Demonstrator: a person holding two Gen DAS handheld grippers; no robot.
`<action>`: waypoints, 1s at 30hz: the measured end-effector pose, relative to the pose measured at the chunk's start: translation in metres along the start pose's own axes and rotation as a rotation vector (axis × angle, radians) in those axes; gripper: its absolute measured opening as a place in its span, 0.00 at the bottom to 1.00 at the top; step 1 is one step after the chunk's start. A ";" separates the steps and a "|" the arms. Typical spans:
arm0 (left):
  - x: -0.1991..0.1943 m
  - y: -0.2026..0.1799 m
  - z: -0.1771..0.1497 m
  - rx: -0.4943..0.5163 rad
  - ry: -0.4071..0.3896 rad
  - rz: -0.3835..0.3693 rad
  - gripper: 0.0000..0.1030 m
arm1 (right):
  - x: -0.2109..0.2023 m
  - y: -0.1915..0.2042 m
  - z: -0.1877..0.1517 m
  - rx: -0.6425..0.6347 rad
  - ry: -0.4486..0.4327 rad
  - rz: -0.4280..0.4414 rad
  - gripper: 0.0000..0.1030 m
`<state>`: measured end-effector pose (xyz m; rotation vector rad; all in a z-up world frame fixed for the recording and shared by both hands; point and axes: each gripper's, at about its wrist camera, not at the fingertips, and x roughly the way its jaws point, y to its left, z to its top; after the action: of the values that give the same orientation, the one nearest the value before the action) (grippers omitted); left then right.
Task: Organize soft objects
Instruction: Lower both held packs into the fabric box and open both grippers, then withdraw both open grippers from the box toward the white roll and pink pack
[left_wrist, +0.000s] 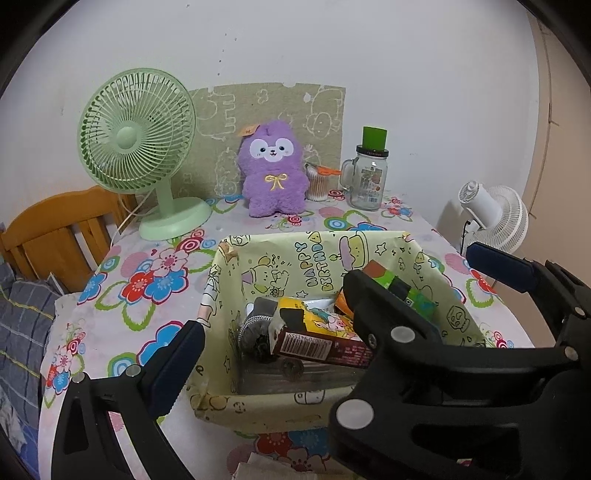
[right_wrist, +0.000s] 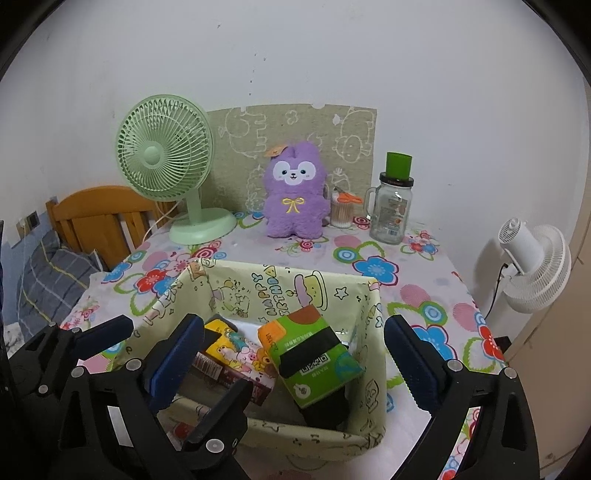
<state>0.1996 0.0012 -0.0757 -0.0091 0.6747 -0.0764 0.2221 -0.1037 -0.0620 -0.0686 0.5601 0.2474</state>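
Note:
A purple plush toy (left_wrist: 273, 170) stands upright at the back of the flowered table, also in the right wrist view (right_wrist: 294, 192). A yellow-green paper-lined box (left_wrist: 225, 400) sits at the front, holding a green tissue pack (right_wrist: 314, 354), a yellow cartoon pack (left_wrist: 310, 328) and a dark grey pouch (left_wrist: 258, 328). My left gripper (left_wrist: 334, 304) is open and empty over the box. My right gripper (right_wrist: 293, 358) is open and empty, its fingers either side of the green pack inside the box (right_wrist: 376, 314); touching cannot be told.
A green desk fan (left_wrist: 136, 147) stands back left. A glass mug jar with green lid (left_wrist: 367, 177) and a cup of cotton swabs (left_wrist: 317, 182) stand back right. A white fan (right_wrist: 532, 266) is off the table's right edge. A wooden bed frame (left_wrist: 51, 236) is at left.

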 end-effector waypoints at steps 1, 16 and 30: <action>-0.002 -0.001 0.000 0.003 -0.004 0.002 1.00 | -0.003 0.000 0.000 0.001 -0.004 -0.002 0.96; -0.037 -0.010 -0.004 0.027 -0.047 0.007 1.00 | -0.042 0.002 -0.003 0.019 -0.046 -0.005 0.96; -0.068 -0.016 -0.014 0.026 -0.076 0.006 1.00 | -0.075 0.007 -0.011 0.022 -0.071 -0.016 0.96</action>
<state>0.1369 -0.0094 -0.0440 0.0150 0.5981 -0.0791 0.1535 -0.1145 -0.0316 -0.0431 0.4917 0.2273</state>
